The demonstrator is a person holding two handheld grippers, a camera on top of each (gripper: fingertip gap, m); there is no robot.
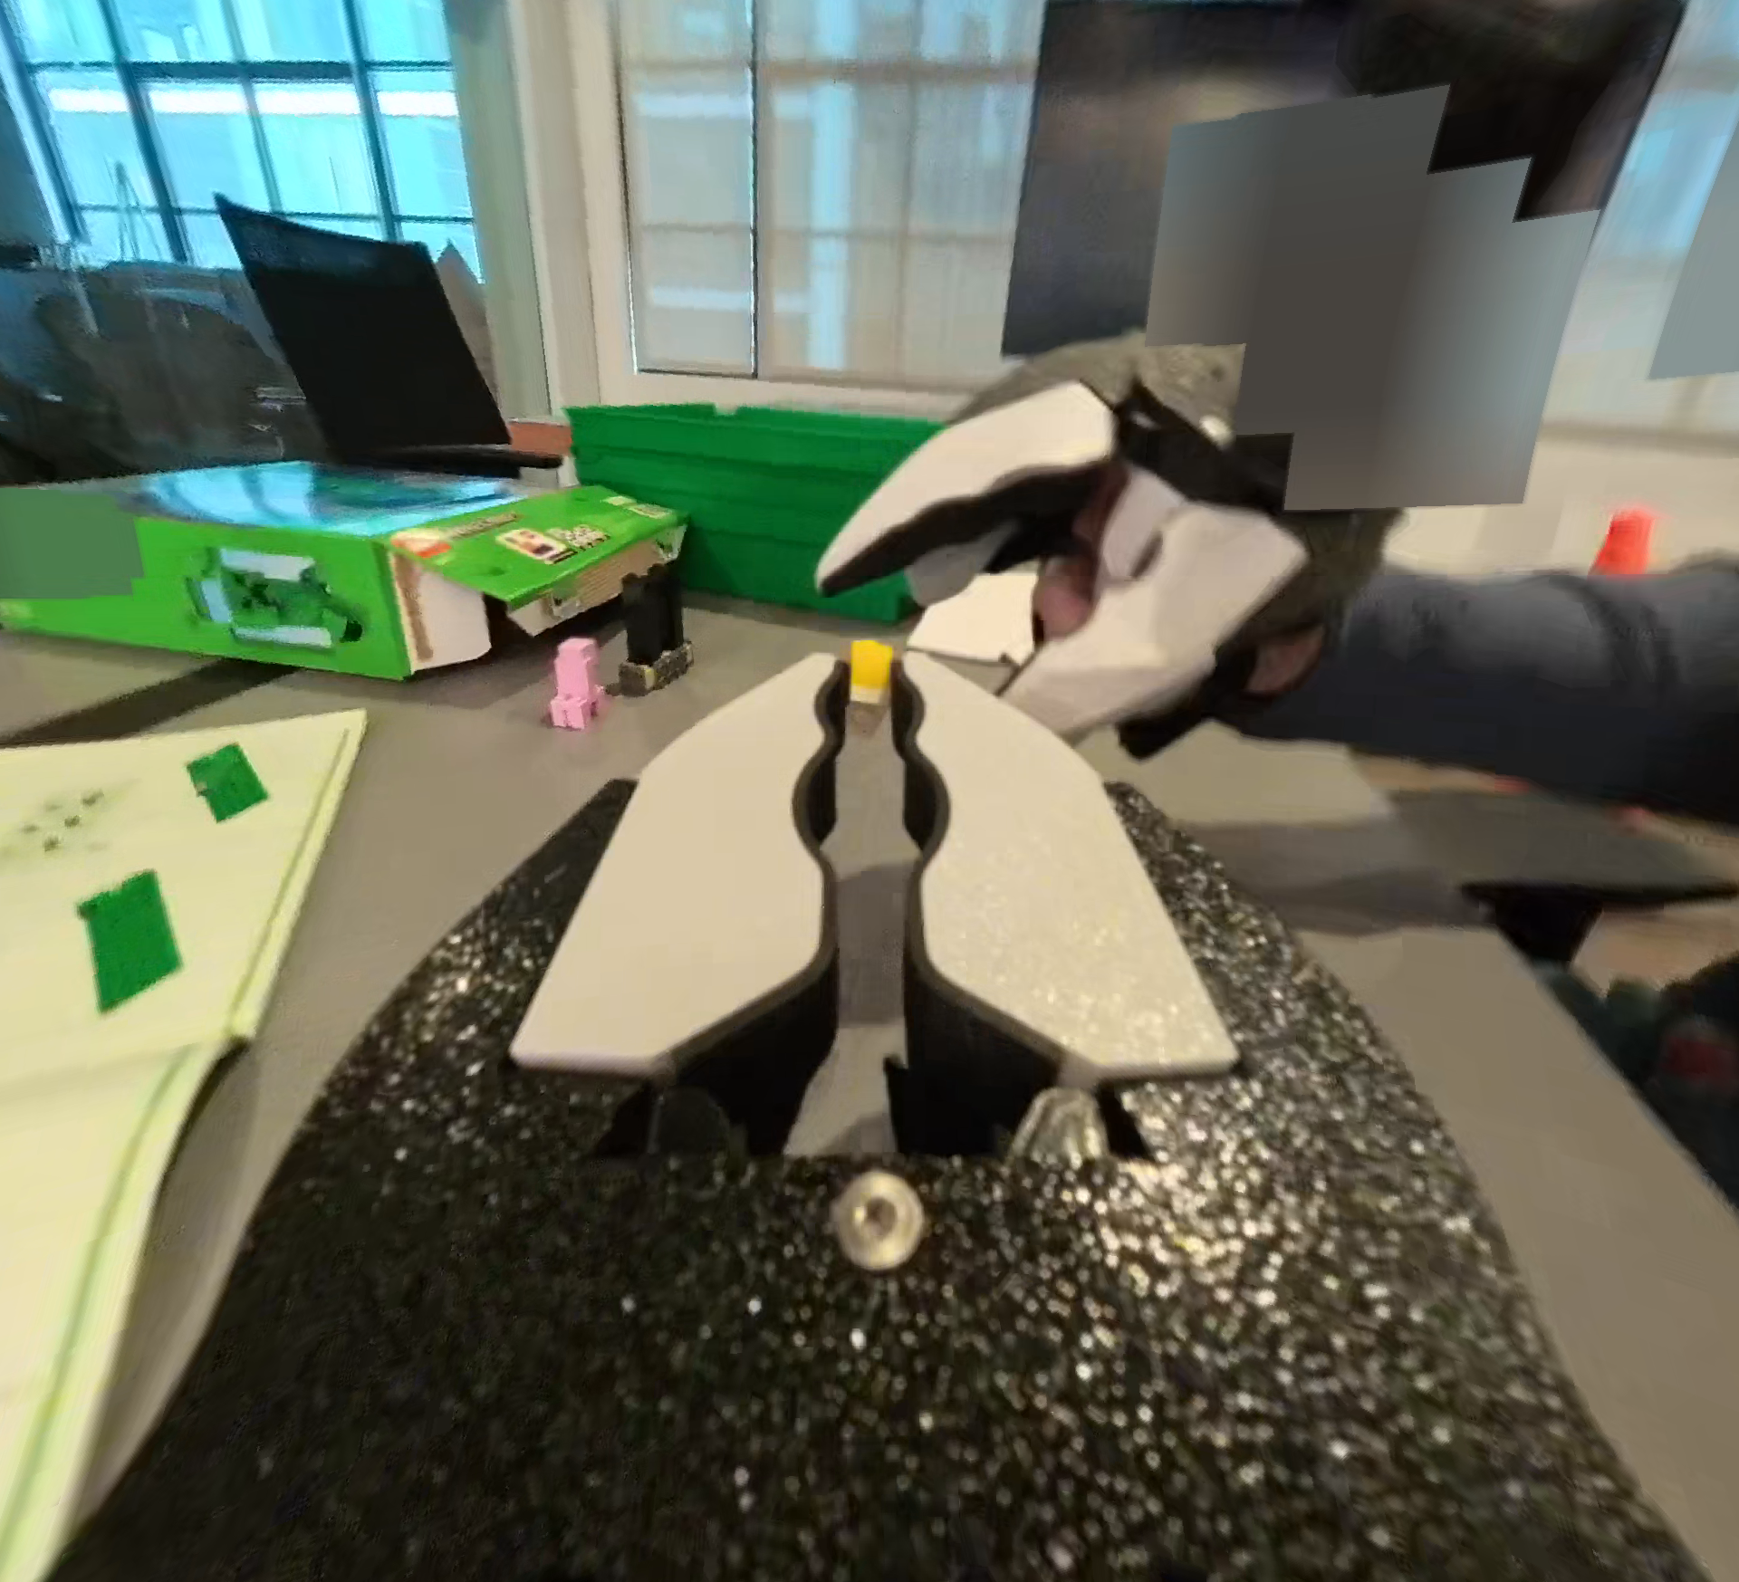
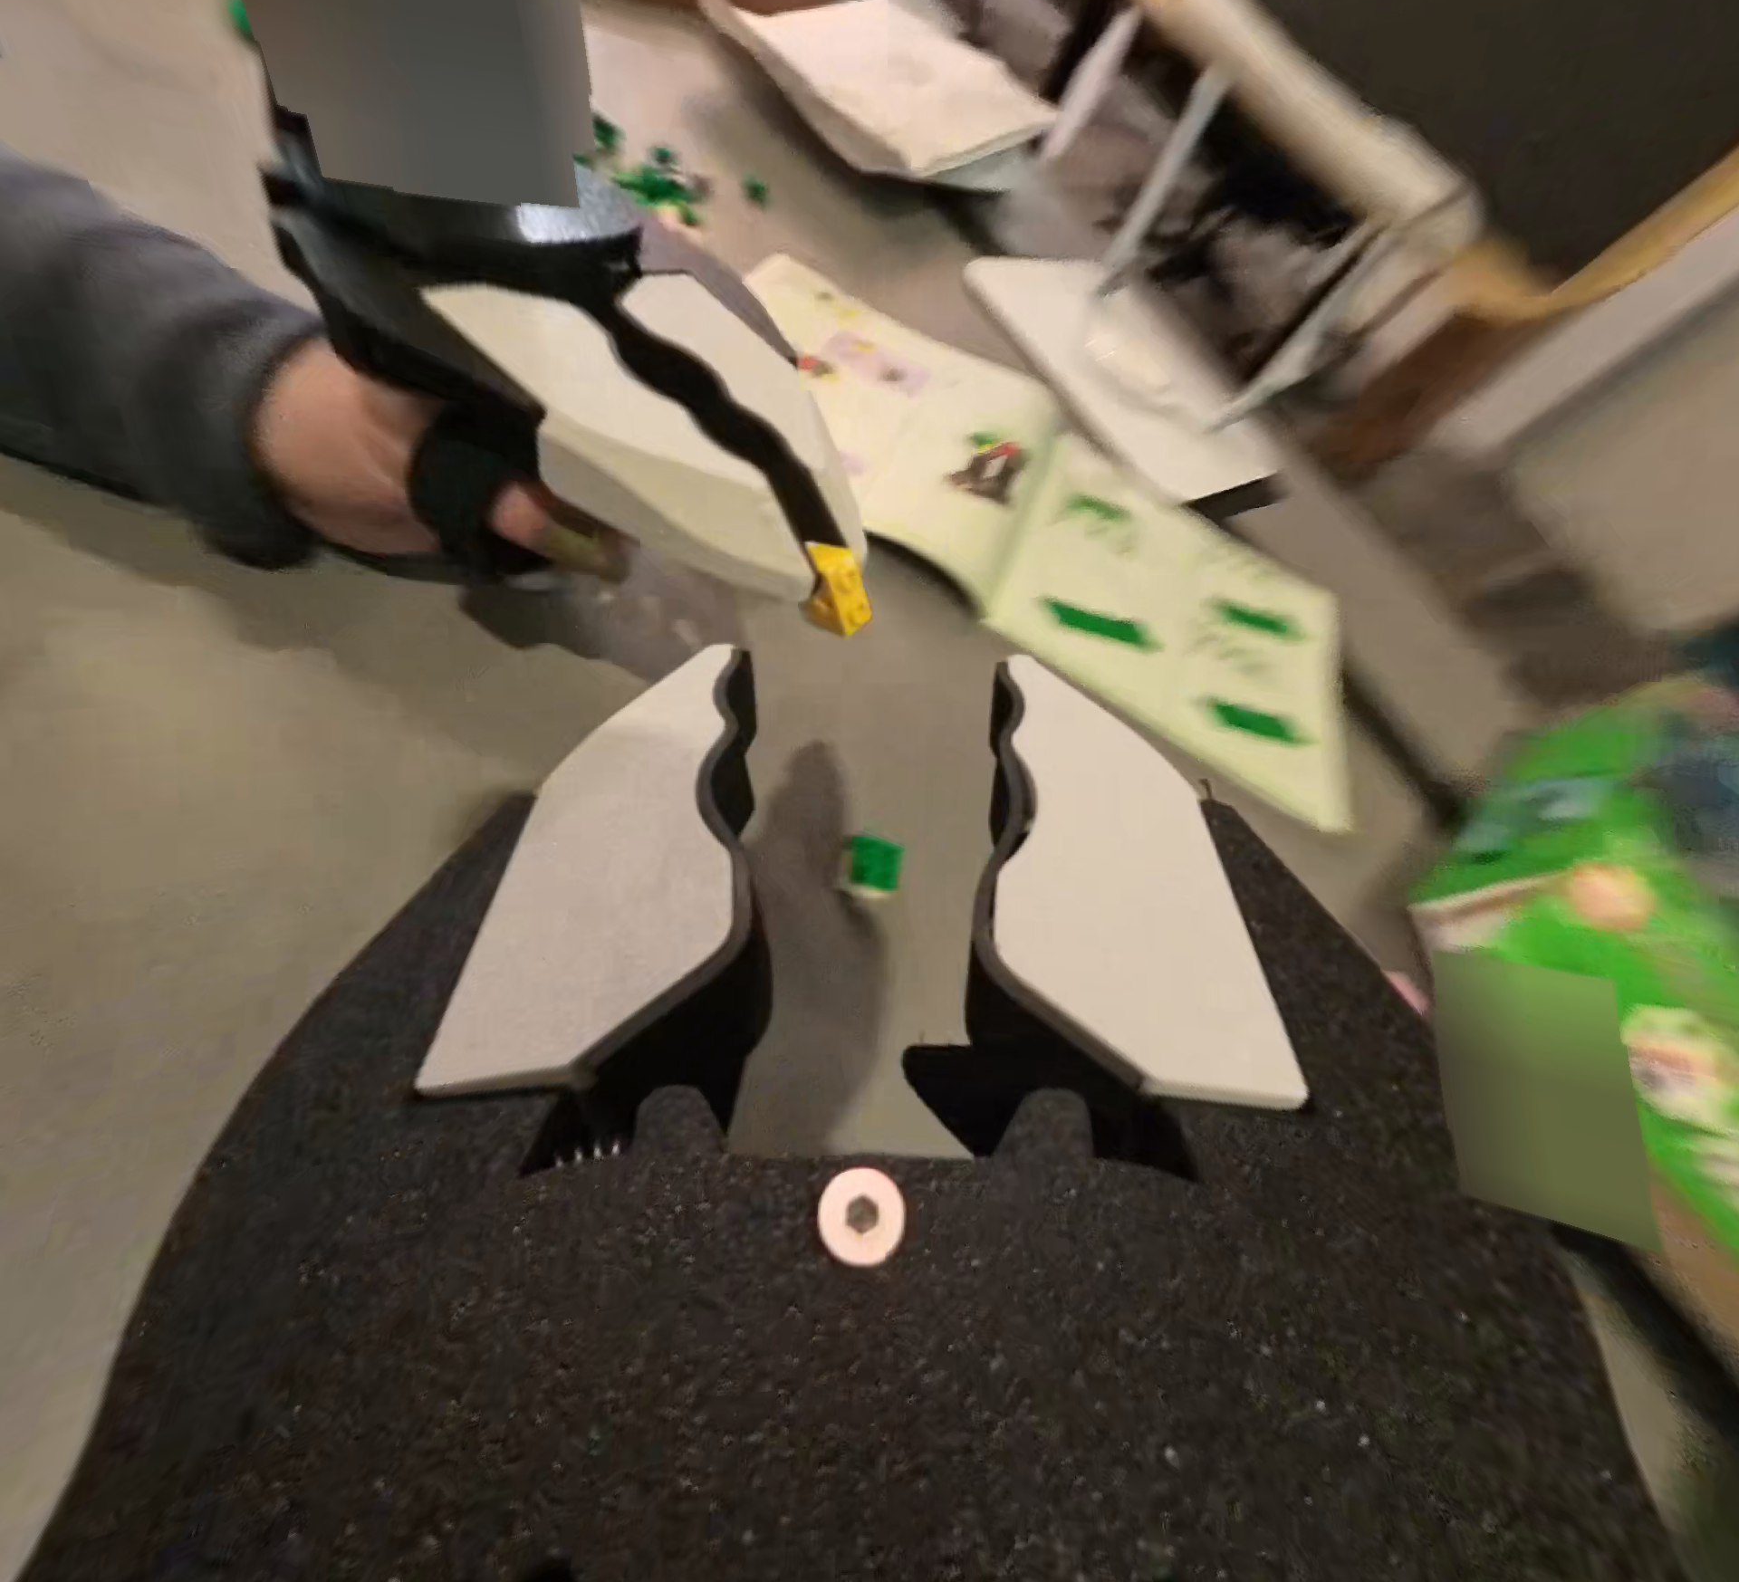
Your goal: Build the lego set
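The left gripper (image 1: 868, 671) pinches a small yellow brick (image 1: 868, 658) at its very fingertips, held clear above the grey table (image 1: 452, 747). Opposite it, the right gripper (image 2: 870, 671) stands with its fingers spread wide and nothing between them, pointed down at the tabletop.

Only the right wrist view shows the yellow brick (image 2: 837, 588) as a studded piece jutting past the left gripper's (image 2: 828, 572) tips, and a lone green brick (image 2: 873, 863) lying on the table beneath the spread fingers. It also takes in the hand (image 2: 376, 455) around the left gripper's grip, a scatter of green pieces (image 2: 663, 177) farther back, and the open instruction booklet (image 2: 1110, 558) just beyond the yellow brick.

Only the left wrist view shows a pink figure (image 1: 576, 683) and a small black build (image 1: 656, 624) standing side by side near the torn end of the green set box (image 1: 311, 587), which lies flat; its contents cannot be made out. Behind it sits a green crate (image 1: 753, 492), interior hidden. The right gripper (image 1: 950, 596) hangs at right, tips pointing left, the booklet (image 1: 141, 878) at left.
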